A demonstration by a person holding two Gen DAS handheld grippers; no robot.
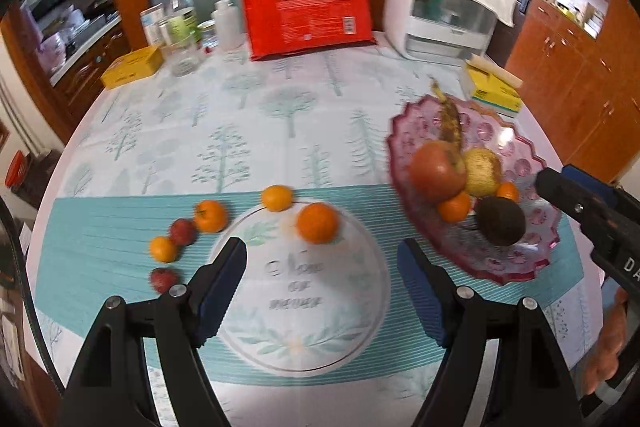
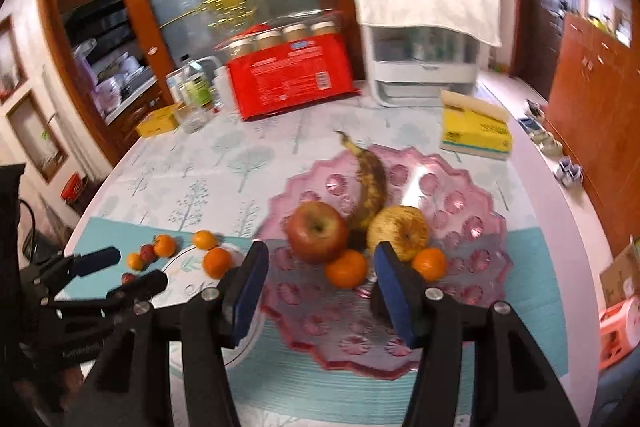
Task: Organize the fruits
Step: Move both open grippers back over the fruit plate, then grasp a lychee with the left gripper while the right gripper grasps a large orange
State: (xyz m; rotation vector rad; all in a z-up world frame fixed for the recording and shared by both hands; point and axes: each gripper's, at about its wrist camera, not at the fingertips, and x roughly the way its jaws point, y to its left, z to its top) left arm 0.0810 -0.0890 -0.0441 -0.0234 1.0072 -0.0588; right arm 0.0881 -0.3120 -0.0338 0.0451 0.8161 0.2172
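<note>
Fruit, sorted in part. Pink glass plate [image 2: 472,227] on the surface [image 1: 240,131], right of centre, holds a red apple [image 2: 317,236], a yellow apple [image 2: 400,229], a spotted banana [image 2: 372,183], two tangerines [image 2: 346,268] and a dark round fruit [image 1: 502,221], likely an avocado; the larger pieces sit mid-plate, seemingly so the small ones nest against them.

Loose items on the striped placemat [image 1: 100,227], left of the plate: four tangerines, the nearest [image 1: 317,222] on the printed ring, and two small red fruits [image 1: 183,231], species unclear. These presumably await transfer.

Left claw [image 1: 322,293]: jaws spread wide, nothing held, poised just short of the nearest loose tangerine, probably the next pick.

Right claw [image 2: 320,291]: jaws wide apart, empty, hanging over the plate's near edge, as if having nothing more to set down.
</note>
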